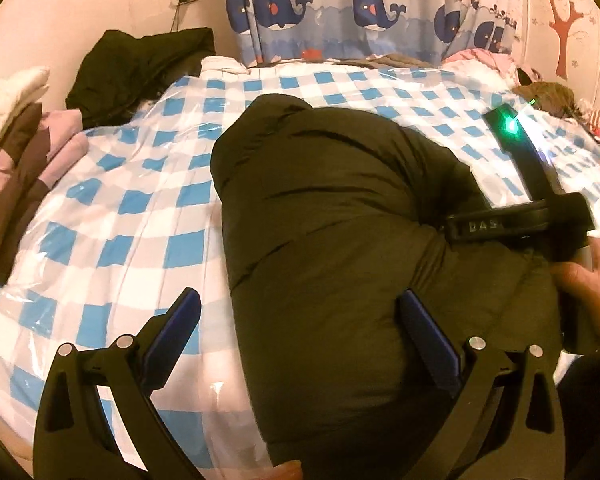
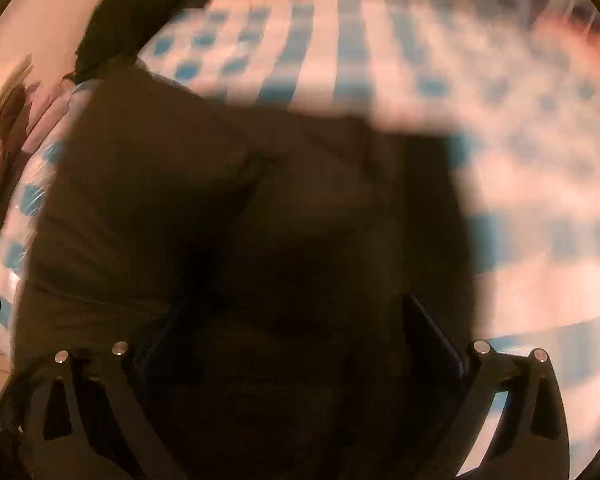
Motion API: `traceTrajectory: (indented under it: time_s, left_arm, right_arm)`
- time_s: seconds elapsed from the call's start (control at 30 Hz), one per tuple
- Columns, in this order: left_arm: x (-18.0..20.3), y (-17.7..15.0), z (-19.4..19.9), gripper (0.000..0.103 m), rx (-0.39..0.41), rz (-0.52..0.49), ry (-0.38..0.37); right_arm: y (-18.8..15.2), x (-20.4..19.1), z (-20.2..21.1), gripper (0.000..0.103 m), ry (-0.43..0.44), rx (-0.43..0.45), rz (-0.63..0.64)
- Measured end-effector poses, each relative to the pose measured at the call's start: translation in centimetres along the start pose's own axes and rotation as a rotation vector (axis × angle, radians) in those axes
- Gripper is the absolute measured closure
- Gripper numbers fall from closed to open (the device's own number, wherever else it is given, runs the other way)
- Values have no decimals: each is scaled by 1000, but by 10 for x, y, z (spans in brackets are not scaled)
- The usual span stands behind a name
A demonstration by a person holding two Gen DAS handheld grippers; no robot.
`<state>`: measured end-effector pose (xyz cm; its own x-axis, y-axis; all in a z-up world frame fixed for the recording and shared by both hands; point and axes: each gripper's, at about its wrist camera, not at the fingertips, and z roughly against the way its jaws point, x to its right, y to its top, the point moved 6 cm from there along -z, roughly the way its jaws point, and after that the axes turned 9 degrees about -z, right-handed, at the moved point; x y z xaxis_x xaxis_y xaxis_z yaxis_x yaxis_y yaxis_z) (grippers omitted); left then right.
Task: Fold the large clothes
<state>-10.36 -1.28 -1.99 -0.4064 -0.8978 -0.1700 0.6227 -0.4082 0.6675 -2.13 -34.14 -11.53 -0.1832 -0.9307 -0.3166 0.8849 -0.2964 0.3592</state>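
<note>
The dark puffy coat (image 1: pixel 340 216) lay bunched in a thick mound on the bed cover (image 1: pixel 132 208), a blue-and-white checked sheet under a glossy clear film. It sat a little right of the cover's middle and reached down to the near edge.

The left gripper (image 1: pixel 300 320) hung over the coat's near end with its jaws wide apart: one blue-padded finger (image 1: pixel 180 320) stood over the bare cover beside the coat, the other over the coat's fabric, and nothing was pinched between them.

The right gripper (image 2: pixel 296 320) was over the coat (image 2: pixel 240 220) too. Its wrist view was badly blurred, but the fingers looked well spread, with dark cloth filling the space between them; I could not tell whether they touched it. From the left side, a hand (image 1: pixel 592 284) was on that gripper's body at the coat's right flank, a green light (image 1: pixel 510 126) glowing on it.

Beyond the coat, a whale-print curtain (image 1: pixel 360 12) hung at the far edge. Another dark garment (image 1: pixel 136 68) lay at the far left corner, and folded clothes (image 1: pixel 24 160) were stacked well to the coat's left.
</note>
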Motion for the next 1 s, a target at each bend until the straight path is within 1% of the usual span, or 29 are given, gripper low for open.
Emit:
traceTrajectory:
  time_s: [0.03,0.07,0.13,0.17,0.2,0.23,0.27,0.3,0.33,0.4,0.47,0.5,0.57,0.6,0.67,0.73,0.77,0.8,0.87,0.9,0.93,1.0]
  left_arm:
    - [-8,-2,0,7,-7,22,-14]
    - [-15,-4,0,7,-10,53,-50]
    - [-38,-10,-4,7,-16,189,-190]
    - [-51,-13,-9,7,-15,265,-250]
    - [-61,-15,-14,7,-14,317,-277]
    - [-71,-19,-22,7,-25,378,-298]
    - [-77,-24,-35,7,-48,453,-372]
    - [-75,-27,-46,7,-71,491,-444]
    - [-67,-30,-64,7,-113,512,-522]
    - [-45,-32,-80,7,-155,510,-653]
    - [-35,-24,-74,7,-150,441,-625]
    - [-32,-19,-68,7,-135,404,-613]
    - [-36,-9,-52,7,-89,342,-559]
    - [-41,-5,-44,7,-69,327,-535]
    - [-57,3,-24,7,-24,306,-483]
    - [-79,8,-8,7,2,299,-420]
    - [-94,6,-2,7,0,309,-378]
    - [-107,2,-2,7,-8,324,-353]
    - [-132,-13,-14,7,-49,367,-295]
    - [-144,-26,-29,6,-91,393,-260]
    - [-155,-42,-45,6,-124,445,-258]
    - [-166,-58,-56,6,-135,509,-287]
  right_arm:
    - [0,5,14,5,6,30,-12]
    - [-1,11,35,5,35,79,-28]
    - [-7,22,65,5,33,150,-59]
    - [-9,37,76,5,22,180,-93]
    - [-13,44,77,5,29,176,-120]
    - [-17,55,71,5,42,141,-165]
    - [-20,58,67,5,57,115,-186]
    - [-24,64,51,5,122,49,-246]
    - [-27,64,32,5,207,-19,-323]
    - [-33,57,13,5,312,-64,-388]
    - [-37,43,11,5,374,-55,-389]
    - [-36,34,11,5,426,-61,-388]
    - [-34,19,10,5,501,-74,-391]
    - [-30,6,8,5,543,-87,-382]
    - [-23,-17,9,5,587,-86,-358]
    - [-16,-52,7,5,633,-79,-320]
    - [-11,-68,4,5,626,-75,-290]
    - [-9,-80,-5,5,592,-75,-262]
    - [-8,-104,-24,5,486,-64,-184]
    - [-7,-111,-40,5,389,-53,-107]
    - [-9,-116,-51,5,364,-47,-72]
    - [-4,-122,-56,5,336,-77,-60]
